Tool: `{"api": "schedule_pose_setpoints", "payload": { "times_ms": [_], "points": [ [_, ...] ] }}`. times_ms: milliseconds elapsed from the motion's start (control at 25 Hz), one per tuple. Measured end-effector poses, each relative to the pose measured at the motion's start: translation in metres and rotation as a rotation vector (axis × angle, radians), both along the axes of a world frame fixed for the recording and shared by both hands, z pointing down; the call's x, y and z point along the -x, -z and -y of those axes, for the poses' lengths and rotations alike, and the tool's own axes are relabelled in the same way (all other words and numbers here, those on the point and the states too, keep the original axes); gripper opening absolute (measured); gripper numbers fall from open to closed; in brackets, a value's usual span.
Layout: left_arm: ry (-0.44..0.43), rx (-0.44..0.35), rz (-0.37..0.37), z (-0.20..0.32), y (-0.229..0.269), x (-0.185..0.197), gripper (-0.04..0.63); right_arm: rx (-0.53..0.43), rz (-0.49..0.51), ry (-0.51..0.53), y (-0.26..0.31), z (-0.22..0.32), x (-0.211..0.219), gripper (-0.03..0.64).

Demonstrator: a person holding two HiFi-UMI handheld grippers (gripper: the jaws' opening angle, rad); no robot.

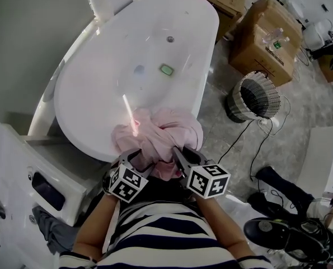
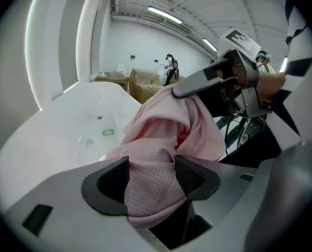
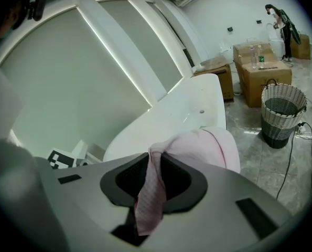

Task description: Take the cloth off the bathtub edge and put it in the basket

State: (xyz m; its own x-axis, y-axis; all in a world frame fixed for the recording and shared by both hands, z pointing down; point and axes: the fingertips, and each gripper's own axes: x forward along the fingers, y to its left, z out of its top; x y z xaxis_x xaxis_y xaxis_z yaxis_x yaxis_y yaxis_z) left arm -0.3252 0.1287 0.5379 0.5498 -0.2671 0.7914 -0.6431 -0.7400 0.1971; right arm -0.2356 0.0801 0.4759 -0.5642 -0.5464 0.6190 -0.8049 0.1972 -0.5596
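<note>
My left tool (image 1: pixel 144 160) stands at full opening. The pink cloth (image 1: pixel 166 130) fills the gap between its jaws, which are spread wide with no fold clamped. My right tool (image 1: pixel 180 157) is nearly closed. Its jaws pinch a thin fold of the cloth, and the free end hangs below the pads (image 3: pixel 172 178). The rest of the cloth is bunched on the near rim of the white bathtub (image 1: pixel 127 49), with its upper part raised at my right tool. The wicker basket (image 1: pixel 257 97) stands on the floor beside the bathtub, well apart from the cloth.
</note>
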Motion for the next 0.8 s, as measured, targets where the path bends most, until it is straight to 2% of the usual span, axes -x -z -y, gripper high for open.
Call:
{"api": "schedule_pose_setpoints", "payload": {
  "times_ms": [240, 440, 560, 760, 800],
  "points": [
    [-0.011, -0.012, -0.001, 0.007, -0.006, -0.01, 0.271, -0.117, 0.041, 0.033, 0.056, 0.005, -0.006, 0.091],
    [0.077, -0.059, -0.004, 0.029, -0.001, -0.019, 0.27, -0.179, 0.1, 0.068, 0.102, 0.005, -0.01, 0.091],
    [0.123, -0.089, -0.048, 0.042, 0.008, -0.026, 0.264, -0.211, 0.123, 0.083, 0.121, 0.001, -0.012, 0.091],
    [0.167, -0.103, -0.11, 0.063, 0.017, -0.038, 0.166, -0.245, 0.113, 0.108, 0.138, -0.007, -0.019, 0.091],
    [0.172, -0.112, -0.114, 0.067, 0.019, -0.041, 0.125, -0.248, 0.115, 0.111, 0.14, -0.008, -0.021, 0.091]
  ]
}}
